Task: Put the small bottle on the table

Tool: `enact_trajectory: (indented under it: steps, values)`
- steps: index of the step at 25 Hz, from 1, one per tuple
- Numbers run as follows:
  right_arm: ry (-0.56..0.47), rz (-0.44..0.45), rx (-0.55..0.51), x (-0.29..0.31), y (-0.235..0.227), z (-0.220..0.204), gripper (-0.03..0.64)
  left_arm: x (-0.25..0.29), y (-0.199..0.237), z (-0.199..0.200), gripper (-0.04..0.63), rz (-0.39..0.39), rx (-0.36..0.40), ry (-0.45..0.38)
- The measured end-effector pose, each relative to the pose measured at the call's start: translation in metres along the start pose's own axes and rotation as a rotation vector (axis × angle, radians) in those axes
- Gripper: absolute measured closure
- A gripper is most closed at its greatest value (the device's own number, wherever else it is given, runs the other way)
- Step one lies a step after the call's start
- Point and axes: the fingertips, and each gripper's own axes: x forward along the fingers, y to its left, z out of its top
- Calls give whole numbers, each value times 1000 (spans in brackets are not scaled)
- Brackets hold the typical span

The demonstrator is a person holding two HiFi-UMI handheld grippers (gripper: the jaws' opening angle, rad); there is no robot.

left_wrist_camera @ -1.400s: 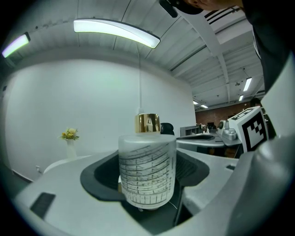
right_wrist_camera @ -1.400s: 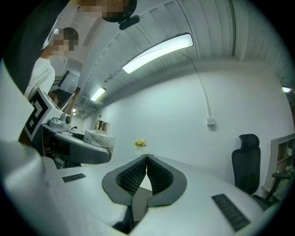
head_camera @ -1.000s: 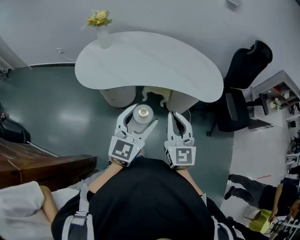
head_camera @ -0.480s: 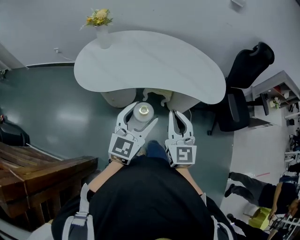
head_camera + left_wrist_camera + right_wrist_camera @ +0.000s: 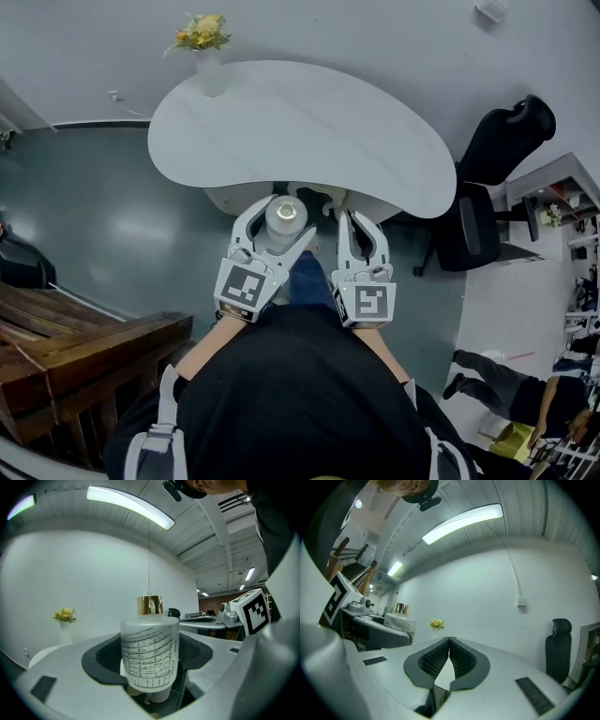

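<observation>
My left gripper (image 5: 277, 221) is shut on a small frosted bottle (image 5: 285, 217) with a gold cap, held upright just short of the near edge of the white curved table (image 5: 309, 127). In the left gripper view the bottle (image 5: 150, 656) fills the gap between the dark pads, its printed lines facing the camera. My right gripper (image 5: 360, 234) is beside it on the right, shut with nothing in it; its pads (image 5: 440, 660) meet at the tips in the right gripper view.
A white vase with yellow flowers (image 5: 206, 56) stands at the table's far left edge. A black office chair (image 5: 487, 178) is to the right of the table. Dark wooden furniture (image 5: 75, 347) sits at my lower left.
Both grippers have moved forward toward the table's near edge, the bottle still held in the left one. The view has shifted slightly.
</observation>
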Motion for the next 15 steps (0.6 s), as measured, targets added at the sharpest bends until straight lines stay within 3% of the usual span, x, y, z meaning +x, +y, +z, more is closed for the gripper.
enact_trajectory:
  steps: [4, 15]
  values:
    - [-6, 28, -8, 25, -10, -4, 594, 23, 13, 3, 261, -3, 38, -22]
    - [-3, 78, 0, 128, -82, -17, 594, 127, 62, 19, 262, 28, 45, -33]
